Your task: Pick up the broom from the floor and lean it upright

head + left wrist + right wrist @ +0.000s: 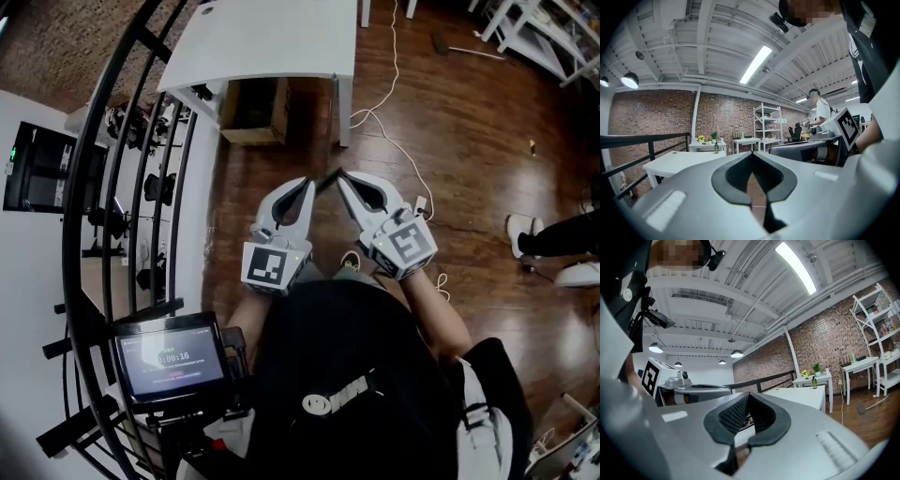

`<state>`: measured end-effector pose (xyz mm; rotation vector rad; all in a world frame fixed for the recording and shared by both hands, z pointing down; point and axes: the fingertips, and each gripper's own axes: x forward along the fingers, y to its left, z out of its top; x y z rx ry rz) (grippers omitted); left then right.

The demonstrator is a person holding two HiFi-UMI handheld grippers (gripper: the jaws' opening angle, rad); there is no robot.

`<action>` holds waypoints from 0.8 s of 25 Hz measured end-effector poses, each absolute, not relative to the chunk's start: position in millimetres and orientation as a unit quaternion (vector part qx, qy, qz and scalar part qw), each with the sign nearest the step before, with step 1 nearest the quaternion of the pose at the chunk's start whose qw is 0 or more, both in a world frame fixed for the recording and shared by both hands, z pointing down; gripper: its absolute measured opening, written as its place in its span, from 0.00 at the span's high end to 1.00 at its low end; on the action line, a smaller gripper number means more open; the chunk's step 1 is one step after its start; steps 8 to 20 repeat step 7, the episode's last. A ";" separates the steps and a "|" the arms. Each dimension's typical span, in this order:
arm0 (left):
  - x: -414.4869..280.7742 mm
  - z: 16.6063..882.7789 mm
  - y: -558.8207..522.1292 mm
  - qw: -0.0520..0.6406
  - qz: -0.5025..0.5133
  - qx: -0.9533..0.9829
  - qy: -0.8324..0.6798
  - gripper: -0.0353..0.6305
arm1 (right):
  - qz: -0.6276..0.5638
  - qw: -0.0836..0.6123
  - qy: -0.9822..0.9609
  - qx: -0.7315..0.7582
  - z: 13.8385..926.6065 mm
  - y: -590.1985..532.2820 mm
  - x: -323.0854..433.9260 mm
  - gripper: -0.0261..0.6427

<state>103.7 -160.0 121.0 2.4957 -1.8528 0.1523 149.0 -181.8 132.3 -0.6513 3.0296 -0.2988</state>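
Screen: lit; mounted at lower left of the head view, just inside the black railing.
Left tongs: jaws fully together, nothing gripped. Held roughly level in front of the person's chest, tip angled toward the other tool.
Right tongs: jaws fully together, nothing gripped. Held roughly level, mirroring the left. The two tips sit just beside each other; contact between them cannot be determined.
Floor: dark polished wood.
Power strip: on the floor just beyond the right tongs. A white cable runs from it toward the table.
Shoes: white, belonging to a second person at the right edge.
Table: white, standing beside the railing.
Box: cardboard, on the floor under the table.
Broom: lies flat on the floor beyond the table, well apart from both tongs. Dark head on the table side, handle pointing toward the white shelving.
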 end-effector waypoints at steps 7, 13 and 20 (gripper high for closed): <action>107.5 105.3 -216.2 0.027 0.060 0.793 -0.605 0.92 | -0.104 -0.005 0.973 -0.207 118.8 -236.4 154.1 0.96; 107.5 105.3 -216.2 0.027 0.060 0.793 -0.605 0.92 | -0.104 -0.005 0.973 -0.207 118.8 -236.4 154.1 0.96; 107.5 105.3 -216.2 0.027 0.060 0.793 -0.605 0.92 | -0.104 -0.005 0.973 -0.207 118.8 -236.4 154.1 0.96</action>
